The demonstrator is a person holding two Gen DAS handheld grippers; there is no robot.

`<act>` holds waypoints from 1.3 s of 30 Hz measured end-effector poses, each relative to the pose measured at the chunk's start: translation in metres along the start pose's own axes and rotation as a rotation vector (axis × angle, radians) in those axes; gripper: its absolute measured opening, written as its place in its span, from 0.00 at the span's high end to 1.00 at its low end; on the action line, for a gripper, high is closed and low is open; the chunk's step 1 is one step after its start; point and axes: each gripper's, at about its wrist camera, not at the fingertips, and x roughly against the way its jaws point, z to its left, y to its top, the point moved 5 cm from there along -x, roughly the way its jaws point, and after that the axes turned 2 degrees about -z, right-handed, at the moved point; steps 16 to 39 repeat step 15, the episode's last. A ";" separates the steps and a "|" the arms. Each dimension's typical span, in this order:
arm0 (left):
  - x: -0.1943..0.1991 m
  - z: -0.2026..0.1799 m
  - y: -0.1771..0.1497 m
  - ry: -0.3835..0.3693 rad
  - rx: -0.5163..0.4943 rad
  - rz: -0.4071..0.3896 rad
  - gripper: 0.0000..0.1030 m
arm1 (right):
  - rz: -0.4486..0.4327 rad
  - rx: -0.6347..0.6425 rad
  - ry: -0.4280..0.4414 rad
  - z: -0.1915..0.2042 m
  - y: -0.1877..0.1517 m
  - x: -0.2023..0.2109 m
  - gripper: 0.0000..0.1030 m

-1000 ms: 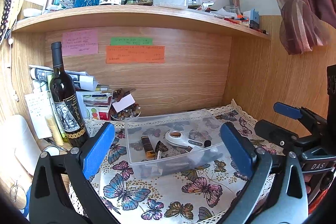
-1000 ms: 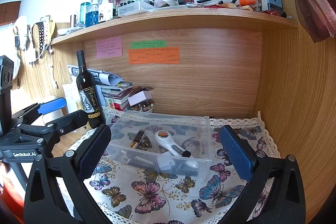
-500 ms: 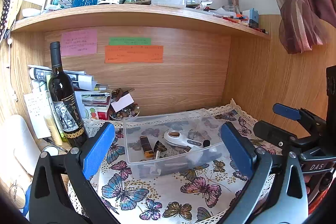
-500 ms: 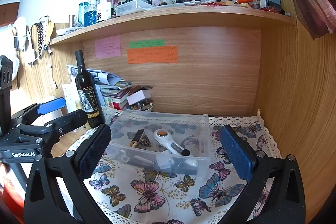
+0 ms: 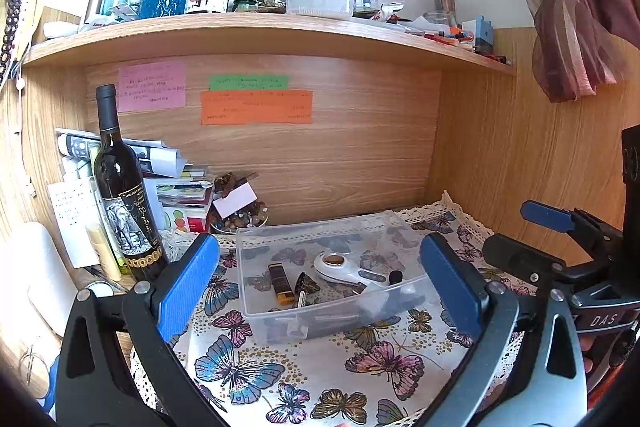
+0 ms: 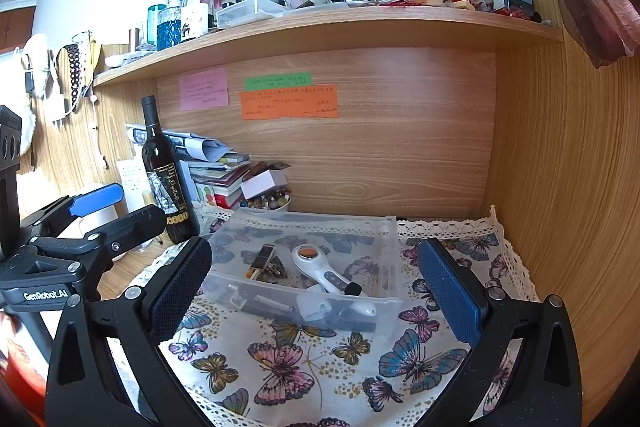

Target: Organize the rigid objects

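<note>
A clear plastic bin [image 5: 256, 311] [image 6: 390, 251] stands on the butterfly tablecloth [image 5: 280, 367] [image 6: 304, 367]. It holds a white handheld device with an orange disc [image 5: 344, 267] [image 6: 320, 267], a dark brown and gold lighter [image 5: 279, 283] [image 6: 260, 261], a small dark metal piece [image 5: 304, 287] and other small items. My left gripper [image 5: 320, 287] is open and empty, held back from the bin. My right gripper [image 6: 316, 287] is open and empty, also short of the bin. Each gripper shows at the edge of the other's view.
A dark wine bottle [image 5: 124, 195] [image 6: 166, 179] stands left of the bin beside stacked papers and books [image 5: 176, 183]. A small bowl of beads [image 5: 238, 223] sits behind the bin. A cluttered shelf [image 5: 256, 31] runs overhead. Wooden walls close the back and right.
Both views have shifted very slightly; the bin and its contents lie where they were. Both grippers stay open.
</note>
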 end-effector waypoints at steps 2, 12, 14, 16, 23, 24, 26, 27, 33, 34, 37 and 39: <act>-0.001 -0.001 0.000 -0.005 0.000 0.004 0.01 | 0.001 -0.002 -0.003 0.000 0.000 0.000 0.00; -0.003 -0.008 -0.003 -0.018 -0.020 0.013 0.01 | 0.009 -0.015 -0.009 -0.001 -0.002 -0.003 0.00; -0.003 -0.008 -0.004 -0.023 -0.015 0.015 0.01 | 0.010 -0.017 -0.012 -0.002 -0.002 -0.003 0.00; -0.004 -0.008 -0.004 -0.024 -0.014 0.018 0.01 | 0.010 -0.017 -0.014 -0.003 -0.002 -0.003 0.00; -0.004 -0.008 -0.004 -0.024 -0.014 0.018 0.01 | 0.010 -0.017 -0.014 -0.003 -0.002 -0.003 0.00; -0.004 -0.008 -0.004 -0.024 -0.014 0.018 0.01 | 0.010 -0.017 -0.014 -0.003 -0.002 -0.003 0.00; -0.004 -0.008 -0.004 -0.024 -0.014 0.018 0.01 | 0.010 -0.017 -0.014 -0.003 -0.002 -0.003 0.00; -0.004 -0.008 -0.004 -0.024 -0.014 0.018 0.01 | 0.010 -0.017 -0.014 -0.003 -0.002 -0.003 0.00; -0.004 -0.008 -0.004 -0.024 -0.014 0.018 0.01 | 0.010 -0.017 -0.014 -0.003 -0.002 -0.003 0.00; -0.004 -0.008 -0.004 -0.024 -0.014 0.018 0.01 | 0.010 -0.017 -0.014 -0.003 -0.002 -0.003 0.00; -0.004 -0.008 -0.004 -0.024 -0.014 0.018 0.01 | 0.010 -0.017 -0.014 -0.003 -0.002 -0.003 0.00; -0.004 -0.008 -0.004 -0.024 -0.014 0.018 0.01 | 0.010 -0.017 -0.014 -0.003 -0.002 -0.003 0.00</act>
